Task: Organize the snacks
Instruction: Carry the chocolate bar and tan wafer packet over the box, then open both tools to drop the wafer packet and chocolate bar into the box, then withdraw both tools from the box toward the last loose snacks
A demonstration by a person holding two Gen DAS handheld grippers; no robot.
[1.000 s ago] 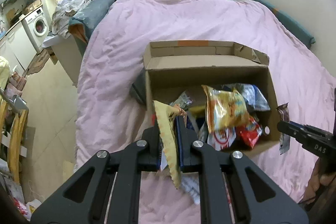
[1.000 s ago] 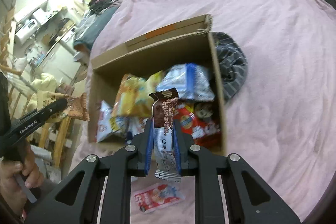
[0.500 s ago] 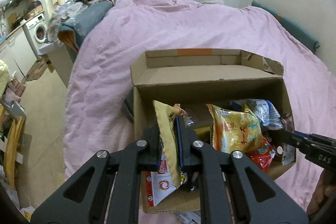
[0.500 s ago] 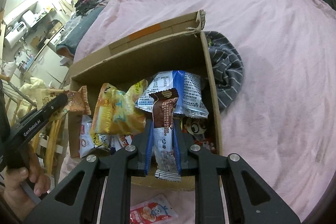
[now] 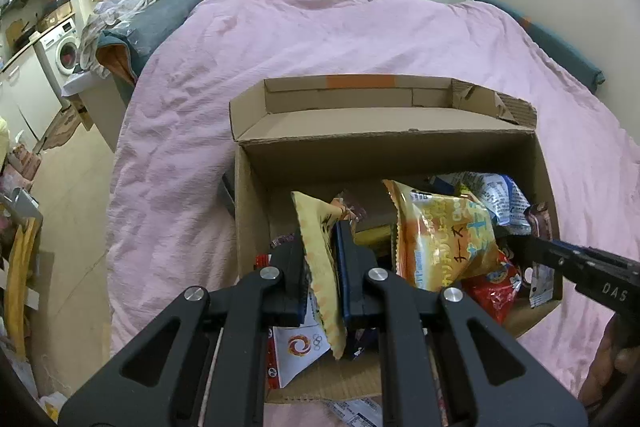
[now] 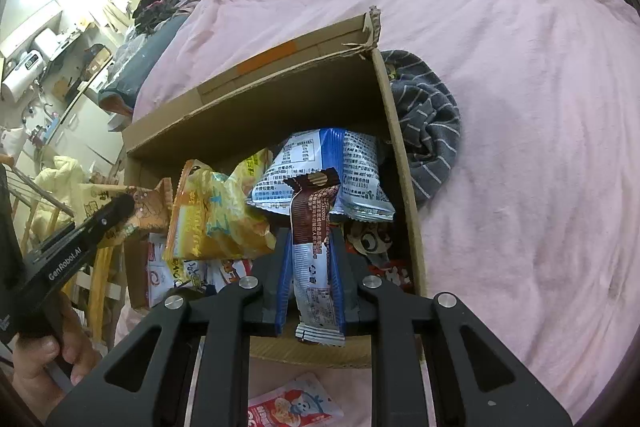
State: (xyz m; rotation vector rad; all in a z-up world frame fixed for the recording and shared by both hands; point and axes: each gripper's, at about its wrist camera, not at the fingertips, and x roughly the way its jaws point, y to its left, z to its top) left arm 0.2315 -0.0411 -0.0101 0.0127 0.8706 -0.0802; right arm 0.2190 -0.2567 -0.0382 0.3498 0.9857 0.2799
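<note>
An open cardboard box [image 5: 384, 135] [image 6: 256, 99] sits on a pink bed, holding several snack packets, among them an orange-yellow bag [image 5: 444, 239] [image 6: 216, 215] and a white-and-blue bag [image 6: 332, 171]. My left gripper [image 5: 324, 259] is shut on a thin yellow snack packet [image 5: 320, 267], held upright over the box's near left part; it also shows in the right wrist view [image 6: 120, 211]. My right gripper [image 6: 310, 267] is shut on a brown-and-white snack bar [image 6: 314, 239] over the box's near right part; it also shows in the left wrist view [image 5: 532, 247].
A red-and-white packet [image 6: 292, 407] lies on the pink duvet [image 5: 320, 39] just in front of the box. A grey striped cloth [image 6: 432, 123] is bunched against the box's right wall. Left of the bed are clothes piles, a washing machine [image 5: 60, 55] and floor.
Both grippers have moved forward with their packets, from in front of the box to over its near part. The box looms larger in both views.
</note>
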